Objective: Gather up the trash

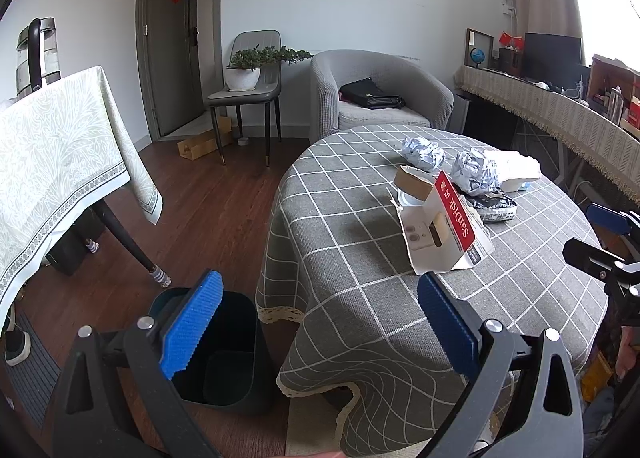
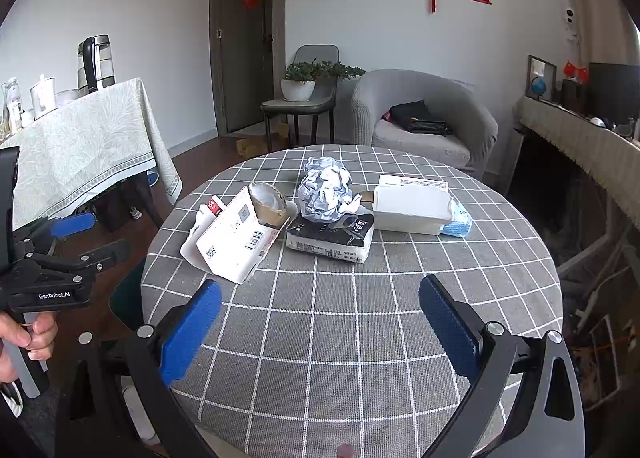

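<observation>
With both my left gripper (image 1: 318,328) and right gripper (image 2: 320,332) spread and empty, I'd reach first for the crumpled grey-white paper ball (image 2: 326,193) mid-table, just beyond the black packet (image 2: 332,238), squeezing gently before carrying it to the dark plastic bin (image 1: 218,354).

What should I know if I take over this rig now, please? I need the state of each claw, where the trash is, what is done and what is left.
Left claw: open, empty, held above the dark bin on the floor beside the round table.
Right claw: open, empty, over the near part of the table.
Trash, all on the table: white SanDisk box, cardboard roll, crumpled paper ball, a second ball, black packet, white box.
Done: the bin looks empty, so nothing seems collected.
Left: move every piece into the bin.
</observation>
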A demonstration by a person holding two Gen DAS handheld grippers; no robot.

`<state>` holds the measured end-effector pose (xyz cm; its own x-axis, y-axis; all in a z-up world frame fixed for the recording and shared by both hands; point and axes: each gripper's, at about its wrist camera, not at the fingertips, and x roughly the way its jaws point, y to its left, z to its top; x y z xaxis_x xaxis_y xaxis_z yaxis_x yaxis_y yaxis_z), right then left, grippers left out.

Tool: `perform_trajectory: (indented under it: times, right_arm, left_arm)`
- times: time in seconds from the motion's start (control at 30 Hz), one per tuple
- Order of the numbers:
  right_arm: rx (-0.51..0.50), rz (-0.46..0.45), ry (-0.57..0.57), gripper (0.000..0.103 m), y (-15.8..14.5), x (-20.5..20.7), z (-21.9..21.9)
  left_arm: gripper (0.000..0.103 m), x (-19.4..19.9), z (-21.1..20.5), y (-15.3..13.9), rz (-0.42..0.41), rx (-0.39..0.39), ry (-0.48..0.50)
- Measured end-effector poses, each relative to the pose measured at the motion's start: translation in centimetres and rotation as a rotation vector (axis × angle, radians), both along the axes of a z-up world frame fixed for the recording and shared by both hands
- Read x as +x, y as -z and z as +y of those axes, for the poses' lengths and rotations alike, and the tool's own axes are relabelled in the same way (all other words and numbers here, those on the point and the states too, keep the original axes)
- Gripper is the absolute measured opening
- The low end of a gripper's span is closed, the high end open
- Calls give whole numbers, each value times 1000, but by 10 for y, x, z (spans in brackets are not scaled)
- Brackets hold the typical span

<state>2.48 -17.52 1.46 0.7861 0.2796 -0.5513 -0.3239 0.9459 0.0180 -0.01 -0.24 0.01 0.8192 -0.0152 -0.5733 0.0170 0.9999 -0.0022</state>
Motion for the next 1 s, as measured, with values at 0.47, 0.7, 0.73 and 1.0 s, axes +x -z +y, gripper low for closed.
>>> perform_trajectory:
  times: [0.47, 0.7, 0.73, 1.0]
  right_arm:
    - [1, 2, 0, 100, 1, 0, 0]
    - [-4, 2, -3, 100, 2, 0, 2]
    - [-3, 2, -3, 100, 2, 0, 2]
    - [-4, 2, -3, 100, 2, 0, 2]
  left_arm:
    - [100, 0, -1, 0, 0, -3, 3]
    - [100, 0, 0, 0, 0, -2, 4]
    - [100, 0, -1, 0, 1, -2, 3]
    - [100, 0, -2, 1, 3, -5, 5]
